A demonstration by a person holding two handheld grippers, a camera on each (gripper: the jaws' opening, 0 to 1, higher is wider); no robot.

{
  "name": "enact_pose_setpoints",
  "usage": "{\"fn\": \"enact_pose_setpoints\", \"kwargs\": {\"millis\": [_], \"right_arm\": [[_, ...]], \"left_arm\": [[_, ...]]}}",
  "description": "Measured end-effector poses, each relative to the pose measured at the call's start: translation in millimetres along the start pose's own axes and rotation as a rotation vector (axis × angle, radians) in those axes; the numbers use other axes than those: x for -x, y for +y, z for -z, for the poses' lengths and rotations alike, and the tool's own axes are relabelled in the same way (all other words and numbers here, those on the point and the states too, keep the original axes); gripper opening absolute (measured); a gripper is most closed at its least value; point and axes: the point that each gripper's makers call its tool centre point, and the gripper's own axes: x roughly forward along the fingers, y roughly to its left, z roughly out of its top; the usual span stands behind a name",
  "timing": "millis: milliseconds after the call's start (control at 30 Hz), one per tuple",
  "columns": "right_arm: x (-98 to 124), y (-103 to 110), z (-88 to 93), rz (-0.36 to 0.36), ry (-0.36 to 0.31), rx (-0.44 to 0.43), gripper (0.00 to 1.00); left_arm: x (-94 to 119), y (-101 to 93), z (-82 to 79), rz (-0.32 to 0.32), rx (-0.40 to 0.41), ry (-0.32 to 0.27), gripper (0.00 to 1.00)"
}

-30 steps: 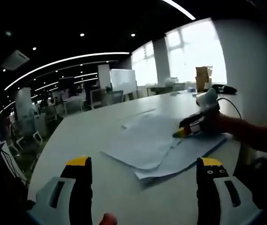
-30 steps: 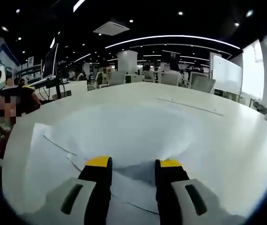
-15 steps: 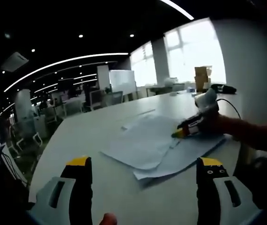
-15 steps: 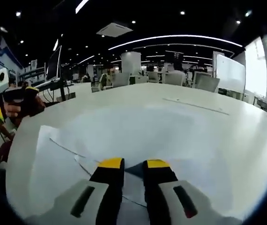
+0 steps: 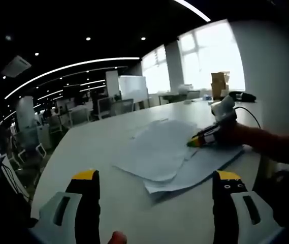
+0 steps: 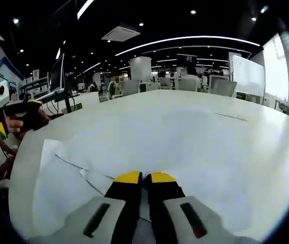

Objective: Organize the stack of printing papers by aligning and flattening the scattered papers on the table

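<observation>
Several white printing papers [image 5: 159, 148] lie fanned and overlapping on the white table [image 5: 98, 147]. My left gripper [image 5: 157, 178] hovers open over the near table edge, short of the papers, with nothing between its yellow-tipped fingers [image 5: 86, 176]. My right gripper [image 5: 201, 140], held by a hand, meets the papers' right edge. In the right gripper view the right gripper [image 6: 145, 178] has its jaws pressed together on the near edge of the top sheet [image 6: 149, 140]. Lower sheets [image 6: 58, 173] stick out to the left. The left gripper [image 6: 4, 122] sits at the far left.
A cable [image 5: 251, 114] trails on the table behind the right gripper. A cardboard box [image 5: 219, 84] and other items stand at the far end by the window. Office chairs [image 5: 30, 145] and desks ring the table. A whiteboard [image 6: 247, 76] stands beyond.
The right gripper's jaws have closed from a clear gap to pressed together on the top sheet. In the left gripper view that sheet has shifted. The left gripper stays still.
</observation>
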Motion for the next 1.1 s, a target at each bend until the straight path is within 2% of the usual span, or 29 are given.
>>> {"fn": "enact_pose_setpoints", "kwargs": {"millis": [300,533,600,667,967,1100], "right_arm": [[4.4,-3.9,-4.2,0.004,-0.027,-0.025,0.0],[14.2,2.2,-31.9,-0.071,-0.192,-0.092,0.0],[18.1,2.9,-35.8,-0.073,-0.211,-0.086,0.0],[23.8,13.1,-40.0,-0.071,-0.238,-0.07,0.0],[37.4,15.3,-66.5,-0.077,-0.359,-0.006,0.0],[42.9,17.2,-76.3,-0.11,-0.41,-0.023,0.0]], "left_arm": [[1.7,0.6,-0.4,-0.008,-0.003,0.0,0.94],[2.5,-0.2,-3.5,-0.012,-0.006,-0.002,0.94],[2.5,-1.8,-4.9,-0.01,-0.006,-0.005,0.94],[2.1,-3.8,-5.9,-0.007,-0.01,-0.006,0.94],[3.3,-2.6,-6.7,-0.012,-0.018,-0.003,0.94],[3.3,-2.0,-7.1,-0.014,-0.019,-0.002,0.94]]}}
